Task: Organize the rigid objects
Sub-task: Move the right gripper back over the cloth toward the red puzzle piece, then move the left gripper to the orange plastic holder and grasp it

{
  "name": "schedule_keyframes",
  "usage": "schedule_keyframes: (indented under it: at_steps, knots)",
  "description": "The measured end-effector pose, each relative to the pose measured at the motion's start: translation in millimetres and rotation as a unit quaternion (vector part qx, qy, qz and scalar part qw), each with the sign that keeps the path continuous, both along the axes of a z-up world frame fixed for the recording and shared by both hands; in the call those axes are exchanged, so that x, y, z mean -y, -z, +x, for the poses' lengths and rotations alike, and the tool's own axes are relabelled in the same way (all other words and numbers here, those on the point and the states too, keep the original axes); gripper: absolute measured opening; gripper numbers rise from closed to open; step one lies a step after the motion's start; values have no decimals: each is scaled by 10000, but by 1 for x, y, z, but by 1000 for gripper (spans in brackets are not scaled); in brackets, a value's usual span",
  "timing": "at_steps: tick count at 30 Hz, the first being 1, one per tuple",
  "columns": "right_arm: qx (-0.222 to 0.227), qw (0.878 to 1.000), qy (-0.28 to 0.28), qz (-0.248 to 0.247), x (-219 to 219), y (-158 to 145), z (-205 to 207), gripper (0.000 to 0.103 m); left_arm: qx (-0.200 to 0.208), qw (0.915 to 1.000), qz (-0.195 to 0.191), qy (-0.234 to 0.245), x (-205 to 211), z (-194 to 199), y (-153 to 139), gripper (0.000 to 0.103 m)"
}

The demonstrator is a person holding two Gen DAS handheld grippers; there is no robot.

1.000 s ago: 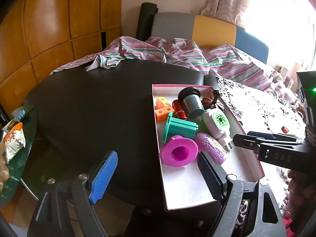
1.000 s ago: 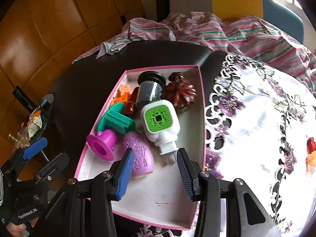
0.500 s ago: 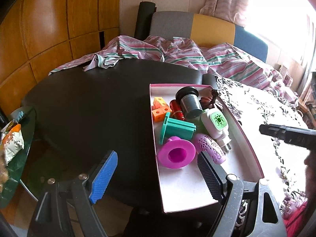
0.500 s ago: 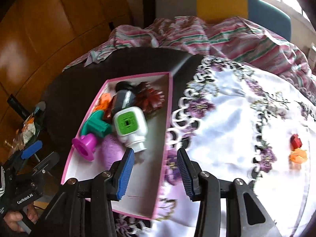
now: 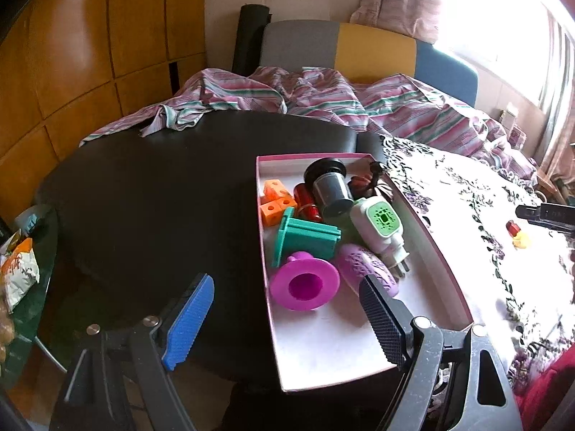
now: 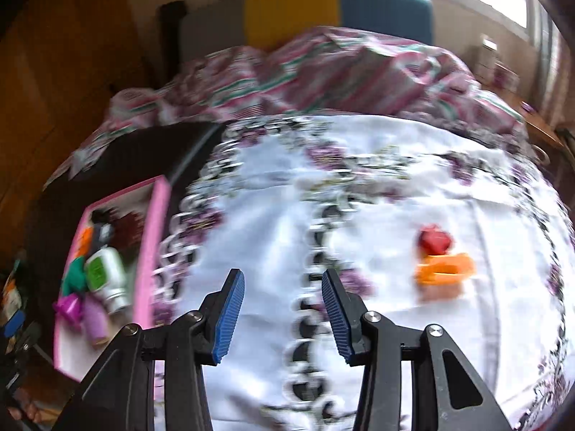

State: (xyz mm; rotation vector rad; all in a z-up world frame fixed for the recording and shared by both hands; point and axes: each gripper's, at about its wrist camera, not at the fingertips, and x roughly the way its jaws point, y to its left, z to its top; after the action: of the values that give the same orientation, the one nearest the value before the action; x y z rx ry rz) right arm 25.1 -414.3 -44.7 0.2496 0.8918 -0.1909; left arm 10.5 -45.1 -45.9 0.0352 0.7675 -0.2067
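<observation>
One pink box point(image 5: 435, 248) at 3 o'clock on worktop point(image 5: 161, 197), about eight toys inside. Two small toys, red block point(image 6: 435, 240) and orange block point(image 6: 445, 269), on flowery cloth point(image 6: 359, 215). Left gripper point(image 5: 287, 319) wide open, empty. Right gripper point(image 6: 284, 316) open, empty. No readable writing.

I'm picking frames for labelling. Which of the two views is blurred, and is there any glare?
Right wrist view: smeared by motion blur, so the red piece and orange piece on the tablecloth look soft. Left wrist view: sharp on the box, but the window is blown out white.
</observation>
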Motion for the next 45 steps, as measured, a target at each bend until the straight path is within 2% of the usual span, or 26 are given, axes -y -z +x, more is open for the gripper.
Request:
schedule_keyframes:
  at_steps: [4,8,10,12,14,16,19,22,27,30,37,39,41,45]
  knots:
    - [-51,9981,582,-173,42,3,-10,45,28,9999,3,141,8,-2,-4,84]
    - [10,9904,1365,-227,93,11,-23,45,111,9993,-25,365,20,-5,-9,84]
    - [103,9821,1870,-177,117,20,-34,45,134,9986,-26,510,27,-8,-11,84]
    - [-152,9648,2626,54,144,34,-47,45,167,9980,-37,610,35,-10,-15,84]
    - [-18,9533,2977,515,162,36,-60,45,165,9972,-86,722,44,-10,-18,84]
    - [-107,9427,3249,751,173,43,-68,45,177,9962,-103,843,55,-11,-22,84]
    - [-29,9336,3423,1056,181,46,-77,45,201,9936,-123,1108,76,-13,-28,84]
    - [100,9275,3567,1115,186,43,-85,45,169,9908,-112,1341,96,-14,-30,84]
    - [311,9125,3788,1511,195,47,-97,45,-101,9843,-166,1756,134,-10,-27,83]
    - [390,9065,3821,1751,198,49,-101,45,-119,9801,-120,1978,158,-9,-27,83]
    - [448,9052,3726,1994,199,52,-100,45,-515,9689,-128,2418,213,1,-14,79]
    - [524,9030,3741,2047,200,51,-102,45,-555,9641,-23,2595,233,3,-8,75]
    - [595,9003,3767,2097,201,49,-105,45,-592,9576,22,2819,252,6,-4,69]
    - [725,8987,3758,2142,200,46,-107,45,-609,9445,76,3226,294,17,1,67]
